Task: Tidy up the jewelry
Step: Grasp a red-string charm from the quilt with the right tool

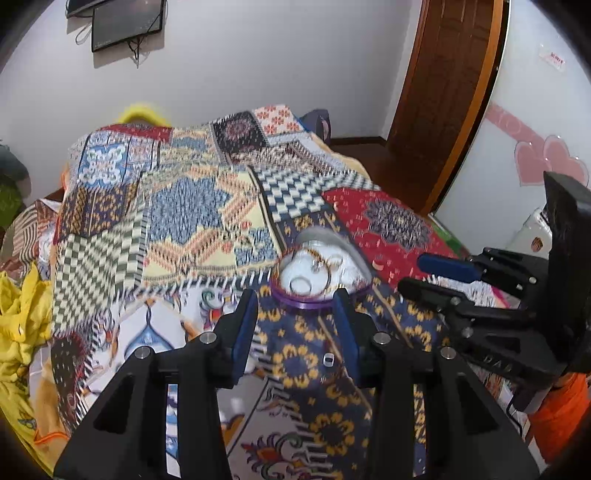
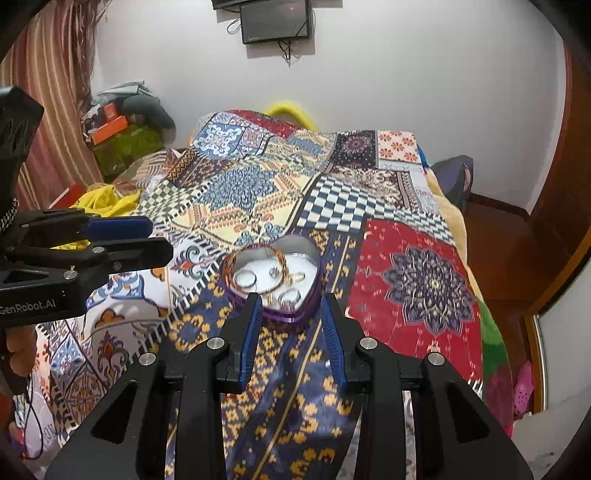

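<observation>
Two tongs are hovering near the tin, a heart-shaped purple box sitting on the bed. Right tongs are standing open just before the tin, empty. Left tongs are also gaping, empty, just short of the tin. Rings and a bangle are lying inside the tin.

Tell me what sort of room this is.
Most likely a bedroom in a home. A bed covered by a colourful patchwork blanket fills the view, a dark flat screen hangs on the white wall, and a brown wooden door stands at the right.
</observation>
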Demonstrator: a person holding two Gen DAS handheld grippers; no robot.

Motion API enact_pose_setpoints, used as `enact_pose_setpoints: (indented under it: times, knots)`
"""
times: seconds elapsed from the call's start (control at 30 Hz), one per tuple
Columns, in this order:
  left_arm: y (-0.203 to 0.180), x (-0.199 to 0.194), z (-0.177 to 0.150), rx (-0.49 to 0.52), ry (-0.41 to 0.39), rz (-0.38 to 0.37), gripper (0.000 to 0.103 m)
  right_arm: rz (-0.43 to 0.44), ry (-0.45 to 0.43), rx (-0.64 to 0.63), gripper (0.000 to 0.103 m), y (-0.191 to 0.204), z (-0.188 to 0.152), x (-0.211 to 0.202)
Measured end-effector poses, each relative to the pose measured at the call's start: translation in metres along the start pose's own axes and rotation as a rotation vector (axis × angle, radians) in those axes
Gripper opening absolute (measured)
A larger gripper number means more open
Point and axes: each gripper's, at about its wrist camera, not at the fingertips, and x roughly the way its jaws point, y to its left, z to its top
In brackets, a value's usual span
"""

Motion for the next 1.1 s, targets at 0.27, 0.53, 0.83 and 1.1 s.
enact_pose_setpoints:
  times: [0.27,0.53,0.83,1.1]
  knots:
    - [0.002,0.015,-0.028,-0.006,0.074,-0.003,0.041,0.047,0.09,-0.002,0.03,0.01,-0.022,0.018]
    - [0.012,0.02,-0.043,-0.037,0.101,0.004,0.041,0.126,0.158,-0.034,0.03,0.031,-0.033,0.04]
    - [0.025,0.022,-0.049,-0.078,0.11,0.006,0.041,0.187,0.192,-0.112,0.03,0.051,-0.035,0.056]
    - [0.024,0.024,-0.052,-0.083,0.114,0.004,0.041,0.184,0.18,-0.219,0.009,0.061,-0.042,0.054]
